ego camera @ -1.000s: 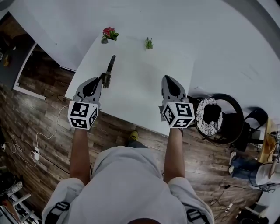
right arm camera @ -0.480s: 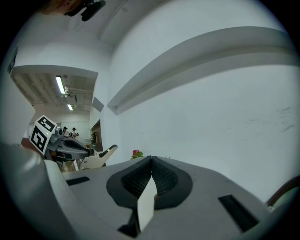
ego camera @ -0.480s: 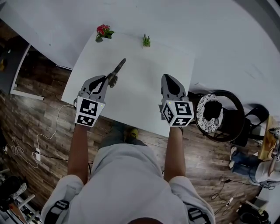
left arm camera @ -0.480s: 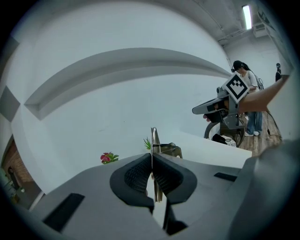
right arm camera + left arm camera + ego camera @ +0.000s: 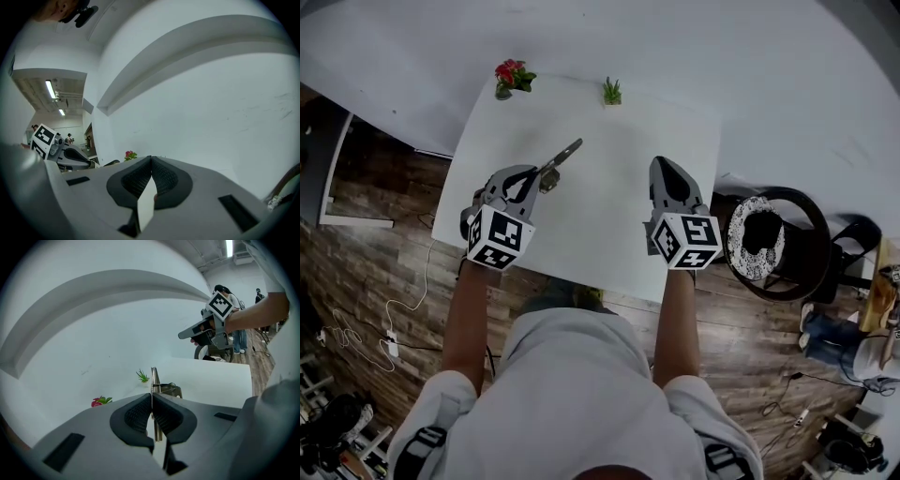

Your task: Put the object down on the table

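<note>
The left gripper (image 5: 539, 176) pinches the thin metal tool (image 5: 562, 156) above the bench (image 5: 609, 216); the right gripper (image 5: 664, 171) has its jaws pressed together, empty. Lower the tool flat (not tip first), and spread the jaws only at contact.

Desk (image 5: 609, 216): white top, smooth, matt
Tool (image 5: 565, 154): bare metal, thin flat strip, dull silvery sheen
Left hand-held gripper (image 5: 536, 175) and right hand-held gripper (image 5: 664, 167): grey moulded plastic, smooth, matt; pads (image 5: 137, 414) black, rubbery look, finely ribbed
Marker cubes (image 5: 500, 237): white faces with black printed squares, flat finish
Floor (image 5: 384, 262): dark wood planks, visible grain, slight sheen
Wall (image 5: 694, 56): white, matt, faint scuffs
Chair (image 5: 814, 253): black frame, low gloss; cushion (image 5: 741, 248) patterned cloth, black on white
Shirt (image 5: 572, 394): light grey cloth, soft, matt
</note>
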